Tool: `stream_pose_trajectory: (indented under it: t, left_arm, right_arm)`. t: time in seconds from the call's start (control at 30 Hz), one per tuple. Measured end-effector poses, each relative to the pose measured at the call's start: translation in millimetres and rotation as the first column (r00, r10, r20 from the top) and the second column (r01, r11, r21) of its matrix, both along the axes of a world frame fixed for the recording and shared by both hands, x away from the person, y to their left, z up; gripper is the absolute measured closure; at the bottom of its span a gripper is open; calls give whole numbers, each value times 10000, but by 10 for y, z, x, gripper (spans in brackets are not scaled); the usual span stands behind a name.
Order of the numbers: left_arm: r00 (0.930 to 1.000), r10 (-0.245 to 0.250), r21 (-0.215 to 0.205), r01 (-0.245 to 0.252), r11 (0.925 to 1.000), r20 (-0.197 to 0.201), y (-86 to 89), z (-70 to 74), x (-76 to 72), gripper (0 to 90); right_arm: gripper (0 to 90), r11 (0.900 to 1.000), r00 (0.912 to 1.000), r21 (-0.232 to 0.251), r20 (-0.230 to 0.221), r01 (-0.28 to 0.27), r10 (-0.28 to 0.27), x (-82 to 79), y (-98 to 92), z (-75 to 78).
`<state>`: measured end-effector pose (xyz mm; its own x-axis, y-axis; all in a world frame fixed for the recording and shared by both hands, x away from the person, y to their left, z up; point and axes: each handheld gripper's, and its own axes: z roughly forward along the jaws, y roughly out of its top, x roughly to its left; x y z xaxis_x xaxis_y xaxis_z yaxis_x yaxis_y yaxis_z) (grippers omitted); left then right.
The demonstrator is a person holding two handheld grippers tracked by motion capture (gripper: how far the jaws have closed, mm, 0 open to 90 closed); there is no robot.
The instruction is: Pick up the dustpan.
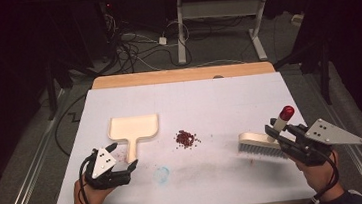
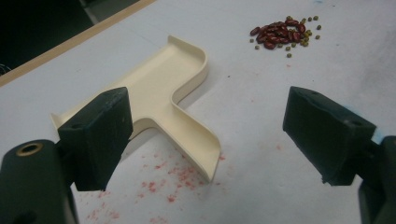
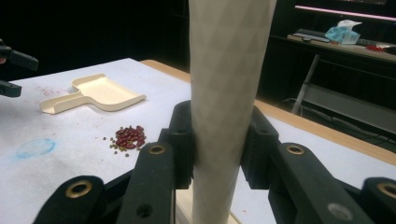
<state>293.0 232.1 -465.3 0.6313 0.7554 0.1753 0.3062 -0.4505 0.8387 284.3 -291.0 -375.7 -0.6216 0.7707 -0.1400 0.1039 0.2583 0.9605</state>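
Faceted cream brush handle (image 3: 229,93), flat cream dustpan (image 1: 134,128)

Past my white-covered table (image 1: 248,90) with its bare wooden far edge (image 1: 181,75) I see a blue smudge (image 1: 162,174) and reddish flecks (image 2: 168,179) on the cover, tangled cables (image 1: 133,46) on the floor, and a white-legged desk frame (image 1: 220,13) beyond.

A cream dustpan (image 1: 134,128) lies flat on the white table, its handle toward six o'clock. A small heap of red beans (image 1: 185,138) with a few green ones sits at its three o'clock. Farther toward three o'clock, a cream brush (image 1: 258,144) with a red-tipped handle stands with its bristles down.
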Motion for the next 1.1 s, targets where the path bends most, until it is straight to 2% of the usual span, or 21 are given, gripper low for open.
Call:
stream_pose_trajectory:
  t: [0.1,0.13,0.3,0.37,0.43,0.47,0.53,0.57,0.6,0.67,0.73,0.77,0.8,0.83,0.87,0.9,0.93,0.97,1.0,1.1]
  left_arm:
    - [9999,2,109,-3,9999,119,-2,7,0,156]
    - [10000,35,51,-35,10000,-7,-4,6,-17,156]
    - [9993,373,44,-373,9993,-63,20,42,-47,156]
    - [9980,603,42,-603,9982,-203,15,58,-58,156]
    - [9937,1002,-17,-1004,9949,-502,-2,78,-58,158]
    - [9905,1176,-190,-1192,9927,-717,-11,82,-45,158]
    - [9804,1469,-488,-1544,9868,-1315,-37,87,-2,161]
    - [9746,1605,-480,-1698,9843,-1559,-54,82,19,162]
    - [9717,1670,-434,-1764,9834,-1671,-66,73,36,162]
    - [9584,1921,-268,-2021,9790,-2112,-107,12,125,172]
    - [9419,2061,-341,-2227,9743,-2653,-125,-55,231,173]
    - [9280,2224,-262,-2409,9702,-2988,-142,-103,320,173]
    - [9073,2447,-211,-2678,9632,-3420,-166,-164,445,180]
    - [8976,2470,-180,-2721,9621,-3652,-182,-196,529,206]
    - [8928,2480,-103,-2716,9624,-3760,-194,-211,577,253]
    - [8928,2480,-103,-2716,9624,-3760,-194,-211,577,287]
    - [8859,2427,-38,-2658,9640,-3952,-229,-246,692,339]
    - [8859,2427,-38,-2658,9640,-3952,-229,-246,692,357]
    - [8778,2510,156,-2682,9632,-4080,-250,-267,747,363]
    - [8755,2589,396,-2663,9631,-4081,-276,-272,821,385]
  right_arm:
    - [703,10000,10000,-2,16,64,-64,-14,-15,3]
    - [703,10000,10000,-6,40,80,-80,-15,-16,9]
    - [703,10000,9999,-78,112,59,-58,-10,13,20]
    - [703,9999,10000,-139,77,17,-16,4,39,14]
    - [703,9999,10000,-143,63,49,-48,2,55,16]
    - [703,9999,10000,-143,63,49,-48,2,55,16]
    - [703,9998,9999,-175,118,41,-39,11,75,22]
    - [703,9999,9999,-153,98,37,-36,15,86,24]
    - [703,9999,9999,-153,98,37,-36,15,86,24]
    - [703,9998,9999,-177,159,-31,34,30,99,26]
    - [702,9998,10000,-171,53,-29,30,42,116,17]
    - [703,9999,10000,-168,58,-27,28,50,121,15]
    - [702,9998,10000,-188,62,-18,19,52,124,16]
    - [703,9998,10000,-182,58,-43,44,55,130,16]
    - [703,9998,10000,-185,64,-44,45,56,135,18]
    - [702,9998,10000,-180,71,-29,30,57,137,18]
    - [703,9998,10000,-178,58,-34,35,59,139,18]
    - [702,9998,10000,-188,57,-53,54,61,141,17]
    - [703,9998,10000,-182,39,-66,67,65,144,15]
    - [702,9997,10000,-223,26,-91,92,71,150,7]
